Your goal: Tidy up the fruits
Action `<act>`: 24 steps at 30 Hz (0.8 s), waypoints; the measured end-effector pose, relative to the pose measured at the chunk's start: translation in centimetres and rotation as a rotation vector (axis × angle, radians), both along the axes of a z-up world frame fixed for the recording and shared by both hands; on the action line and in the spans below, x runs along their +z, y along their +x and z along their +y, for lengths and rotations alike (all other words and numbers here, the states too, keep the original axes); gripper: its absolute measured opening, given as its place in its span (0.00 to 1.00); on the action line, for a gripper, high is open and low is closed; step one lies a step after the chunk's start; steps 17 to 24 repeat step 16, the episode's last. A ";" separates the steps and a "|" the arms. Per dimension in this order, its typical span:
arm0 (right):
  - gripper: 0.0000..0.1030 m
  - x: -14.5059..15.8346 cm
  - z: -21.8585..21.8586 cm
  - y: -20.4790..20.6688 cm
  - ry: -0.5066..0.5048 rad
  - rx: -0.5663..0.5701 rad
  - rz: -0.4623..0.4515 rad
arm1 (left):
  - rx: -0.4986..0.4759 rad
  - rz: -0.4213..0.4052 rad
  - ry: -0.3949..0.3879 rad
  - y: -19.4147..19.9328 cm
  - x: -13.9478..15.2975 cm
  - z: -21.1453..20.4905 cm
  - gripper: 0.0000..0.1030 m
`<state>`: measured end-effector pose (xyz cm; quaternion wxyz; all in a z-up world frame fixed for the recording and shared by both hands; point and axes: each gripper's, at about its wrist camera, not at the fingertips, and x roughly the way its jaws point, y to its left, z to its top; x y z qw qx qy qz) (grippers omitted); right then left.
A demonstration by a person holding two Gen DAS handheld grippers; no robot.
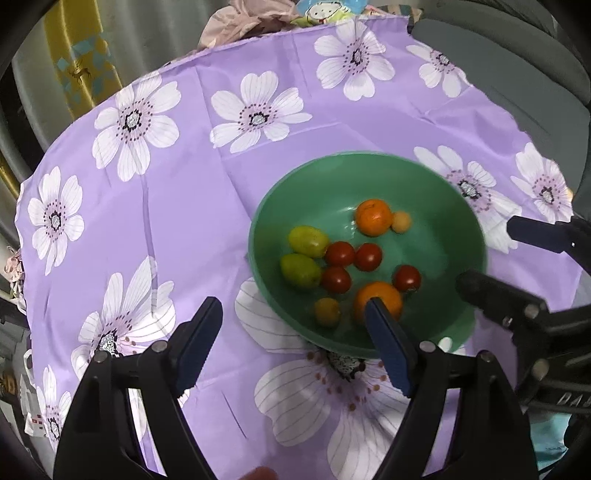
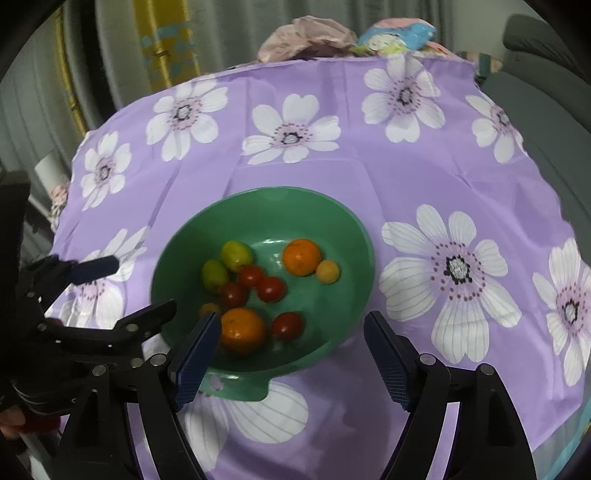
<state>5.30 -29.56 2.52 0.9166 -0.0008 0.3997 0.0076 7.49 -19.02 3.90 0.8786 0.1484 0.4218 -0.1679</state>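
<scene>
A green bowl (image 1: pixel 332 162) stands on the flowered cloth and holds all the fruit: two oranges (image 1: pixel 373 217) (image 1: pixel 380 299), two green fruits (image 1: pixel 308 240), several red tomatoes (image 1: pixel 339 253) and two small yellow fruits (image 1: pixel 401 221). My left gripper (image 1: pixel 293 306) is open at the bowl's near left rim, nothing between its fingers. My right gripper (image 2: pixel 291 317) is open above the bowl's (image 2: pixel 277 192) near side, just past the near orange (image 2: pixel 243 330), and holds nothing. Each gripper shows in the other's view: the right gripper (image 1: pixel 487 254), the left gripper (image 2: pixel 142 286).
A purple tablecloth (image 1: pixel 184 229) with white flowers covers the round table. A grey chair (image 1: pixel 517 74) stands at the far right. Bundled pink cloth (image 2: pixel 306 37) and a cartoon-print item (image 2: pixel 395 35) lie beyond the far edge. Curtains (image 2: pixel 166 44) hang behind.
</scene>
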 end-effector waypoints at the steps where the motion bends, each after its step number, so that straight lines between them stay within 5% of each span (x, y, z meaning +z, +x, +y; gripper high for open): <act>1: 0.77 0.2 0.3 -0.2 -0.010 0.010 -0.004 | 0.001 -0.010 0.006 -0.1 0.2 0.0 0.77; 24: 0.77 2.2 0.8 -1.2 -0.027 0.027 -0.045 | 0.006 -0.019 -0.042 -0.7 1.8 0.3 0.77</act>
